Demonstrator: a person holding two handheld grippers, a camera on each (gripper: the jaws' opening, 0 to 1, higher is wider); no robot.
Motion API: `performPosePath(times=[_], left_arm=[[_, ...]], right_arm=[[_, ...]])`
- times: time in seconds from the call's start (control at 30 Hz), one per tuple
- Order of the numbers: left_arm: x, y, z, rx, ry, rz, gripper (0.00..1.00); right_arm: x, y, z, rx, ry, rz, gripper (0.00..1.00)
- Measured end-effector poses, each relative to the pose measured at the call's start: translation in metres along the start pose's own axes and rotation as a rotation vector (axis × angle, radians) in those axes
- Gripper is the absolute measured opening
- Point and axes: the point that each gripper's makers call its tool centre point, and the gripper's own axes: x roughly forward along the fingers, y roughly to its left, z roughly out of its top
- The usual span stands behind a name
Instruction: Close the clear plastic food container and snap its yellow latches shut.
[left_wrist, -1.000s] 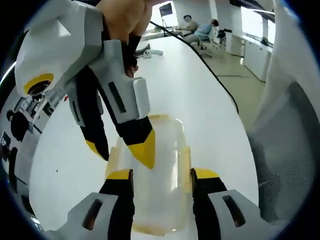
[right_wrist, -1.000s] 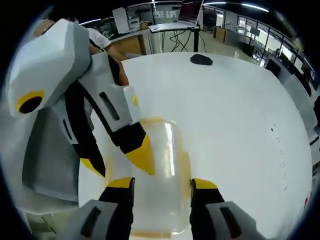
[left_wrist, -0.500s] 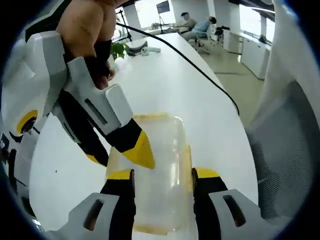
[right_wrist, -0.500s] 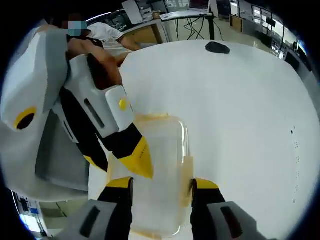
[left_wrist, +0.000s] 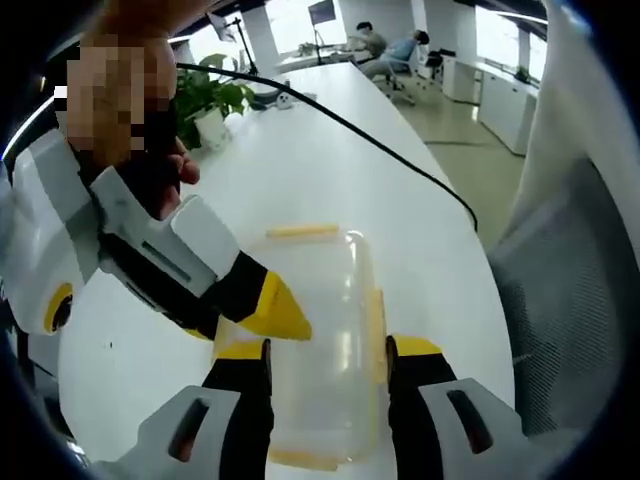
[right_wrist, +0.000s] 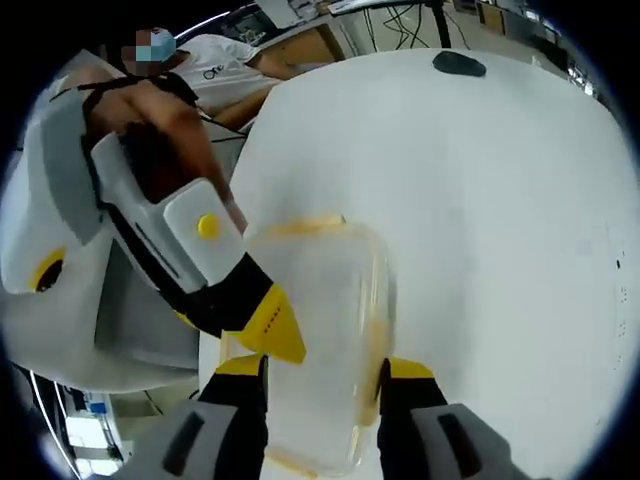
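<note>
Left tongs (left_wrist: 325, 352): jaws parted, straddling the clear container, one yellow tip at each long side.
Right tongs (right_wrist: 312, 365): jaws parted the same way, astride the container from the opposite end; one yellow tip rests on the lid.
Clear container (left_wrist: 315, 340): lid down, lying near the tabletop (left_wrist: 330, 160) edge nearest the mesh chair (left_wrist: 575, 300).
Yellow latches (left_wrist: 376, 325): along the sides and far end; whether snapped, cannot tell.
Black cable (left_wrist: 400, 165): trails across the tabletop.
</note>
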Motion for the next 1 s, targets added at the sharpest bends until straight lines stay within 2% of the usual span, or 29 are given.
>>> performPosePath(times=[0.3, 0.43, 0.53, 0.67, 0.7, 0.73, 0.77, 0.8, 0.83, 0.93, 1.0], left_arm=[[0.002, -0.001, 0.000, 0.013, 0.011, 0.010, 0.43], [0.004, -0.003, -0.001, 0.048, 0.048, 0.046, 0.42], [0.006, -0.003, -0.004, 0.147, 0.085, 0.105, 0.42], [0.008, -0.005, -0.005, 0.127, 0.067, 0.149, 0.42], [0.008, -0.002, -0.006, 0.163, 0.072, 0.194, 0.41], [0.001, 0.009, -0.024, 0.104, 0.160, 0.307, 0.40], [0.020, 0.002, -0.014, 0.155, 0.097, 0.265, 0.40], [0.018, 0.003, -0.012, 0.181, 0.097, 0.276, 0.40], [0.019, 0.001, -0.014, 0.142, 0.090, 0.284, 0.40], [0.014, 0.001, -0.011, 0.156, 0.080, 0.248, 0.41], [0.009, -0.004, -0.009, 0.145, 0.060, 0.171, 0.42]], right_arm=[[-0.001, 0.002, 0.003, 0.000, -0.032, -0.030, 0.44], [0.000, 0.004, 0.005, -0.005, -0.019, -0.049, 0.46], [0.000, 0.005, 0.007, -0.012, -0.019, -0.061, 0.47], [-0.001, 0.005, 0.008, -0.038, -0.003, -0.091, 0.47], [-0.002, 0.005, 0.008, -0.038, 0.002, -0.097, 0.47], [-0.001, 0.001, 0.012, -0.035, -0.012, -0.118, 0.47], [-0.004, 0.003, 0.007, -0.046, 0.005, -0.110, 0.48], [-0.005, 0.003, 0.007, -0.044, 0.008, -0.113, 0.48], [-0.005, 0.004, 0.006, -0.048, 0.008, -0.118, 0.48], [-0.007, 0.004, 0.005, -0.049, 0.001, -0.126, 0.48], [-0.005, 0.008, 0.006, -0.040, 0.006, -0.130, 0.48]])
